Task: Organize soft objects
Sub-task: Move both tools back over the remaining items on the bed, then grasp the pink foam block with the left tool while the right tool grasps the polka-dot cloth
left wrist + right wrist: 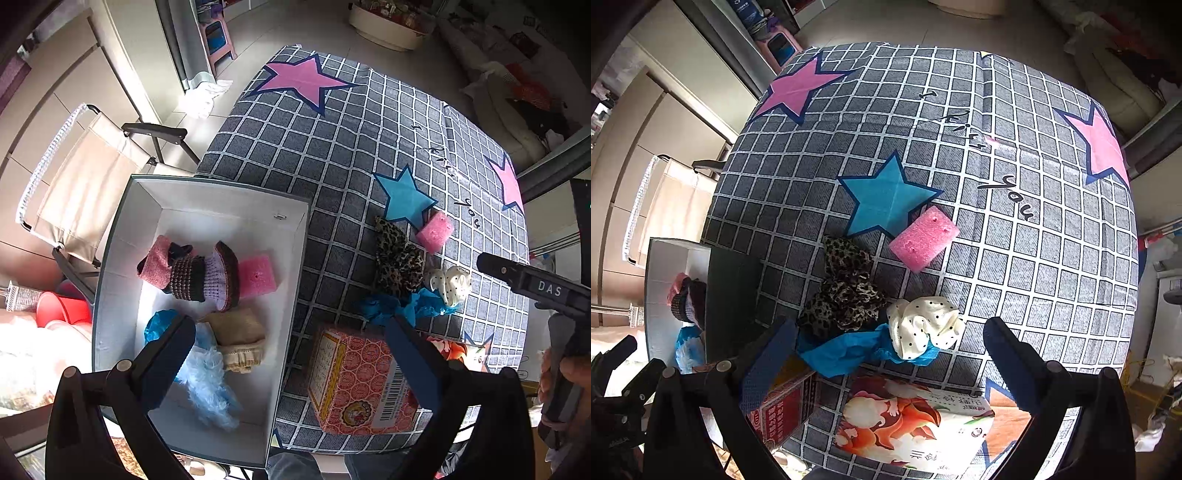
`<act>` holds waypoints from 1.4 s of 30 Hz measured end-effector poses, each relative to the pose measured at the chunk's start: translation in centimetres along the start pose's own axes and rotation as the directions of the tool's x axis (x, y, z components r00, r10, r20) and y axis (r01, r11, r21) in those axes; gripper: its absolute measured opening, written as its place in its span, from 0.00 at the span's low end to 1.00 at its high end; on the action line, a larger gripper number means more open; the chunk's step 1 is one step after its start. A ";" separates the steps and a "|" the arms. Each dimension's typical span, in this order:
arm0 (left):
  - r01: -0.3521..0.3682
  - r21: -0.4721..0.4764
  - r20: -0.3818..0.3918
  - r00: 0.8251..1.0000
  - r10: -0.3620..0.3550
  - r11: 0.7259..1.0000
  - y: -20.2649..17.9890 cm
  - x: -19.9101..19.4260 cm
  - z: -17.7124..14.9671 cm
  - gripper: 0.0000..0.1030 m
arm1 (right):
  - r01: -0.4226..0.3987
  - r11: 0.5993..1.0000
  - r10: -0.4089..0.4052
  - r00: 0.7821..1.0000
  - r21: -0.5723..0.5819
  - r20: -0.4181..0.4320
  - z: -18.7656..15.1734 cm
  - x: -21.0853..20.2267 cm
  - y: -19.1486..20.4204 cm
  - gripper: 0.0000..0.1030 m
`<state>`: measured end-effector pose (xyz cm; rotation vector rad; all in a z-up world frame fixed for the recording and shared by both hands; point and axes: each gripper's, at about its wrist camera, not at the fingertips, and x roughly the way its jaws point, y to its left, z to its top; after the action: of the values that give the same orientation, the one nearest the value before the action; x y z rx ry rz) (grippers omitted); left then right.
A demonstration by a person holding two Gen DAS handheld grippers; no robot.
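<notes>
A white box (118, 258) stands at the table's left edge and holds a knitted piece (192, 273), a pink sponge (258, 277), a beige cloth (236, 336) and blue fluffy fabric (207, 384). On the table lie a leopard scrunchie (846, 291), a pink sponge (923, 238), a white dotted scrunchie (923, 325) and a blue plastic cover (846, 350). My left gripper (291, 350) is open and empty above the box's right wall. My right gripper (890, 354) is open and empty just above the blue cover and dotted scrunchie.
An orange patterned carton (362, 384) lies near the table's front edge, also seen in the right wrist view (790, 410). A peach-printed pack (908, 424) lies beside it. A folding chair (85, 184) stands left of the table. The grid tablecloth (997, 110) has stars.
</notes>
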<state>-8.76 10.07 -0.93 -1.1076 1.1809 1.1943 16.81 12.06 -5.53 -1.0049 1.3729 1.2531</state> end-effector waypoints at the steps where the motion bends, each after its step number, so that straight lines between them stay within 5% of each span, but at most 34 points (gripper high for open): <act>1: 0.001 0.007 -0.004 1.000 -0.001 1.000 -0.4 0.1 0.2 1.00 | 0.007 1.000 -0.007 1.000 0.021 -0.017 -0.2 0.7 -1.1 0.99; 13: 0.011 0.064 -0.064 0.998 -0.007 0.998 -5.8 1.6 2.0 1.00 | -0.021 0.997 0.033 0.985 0.074 -0.167 -1.8 9.2 -4.1 0.99; 17: 0.033 0.050 -0.097 0.995 -0.028 0.998 -7.7 2.6 3.1 1.00 | 0.046 0.998 -0.040 0.984 0.034 -0.171 -1.4 10.9 -4.4 0.99; 30: 0.018 0.144 -0.180 0.984 0.008 0.989 -15.4 8.3 5.1 1.00 | 0.206 0.962 -0.177 0.971 0.180 -0.161 -3.2 9.0 -19.2 0.99; 36: -0.034 0.274 -0.166 0.983 0.082 0.961 -19.7 12.2 6.3 1.00 | 0.110 0.964 -0.084 0.990 0.243 -0.115 -5.1 6.8 -23.0 0.99; 42: -0.061 0.359 -0.129 0.985 0.115 0.931 -23.4 16.1 7.6 1.00 | -0.004 0.972 0.019 0.998 0.234 -0.062 -6.1 4.2 -21.1 0.99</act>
<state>15.21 17.32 -16.35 -0.8869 1.5075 0.9278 35.95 3.59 -13.47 -0.8793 1.5376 1.0458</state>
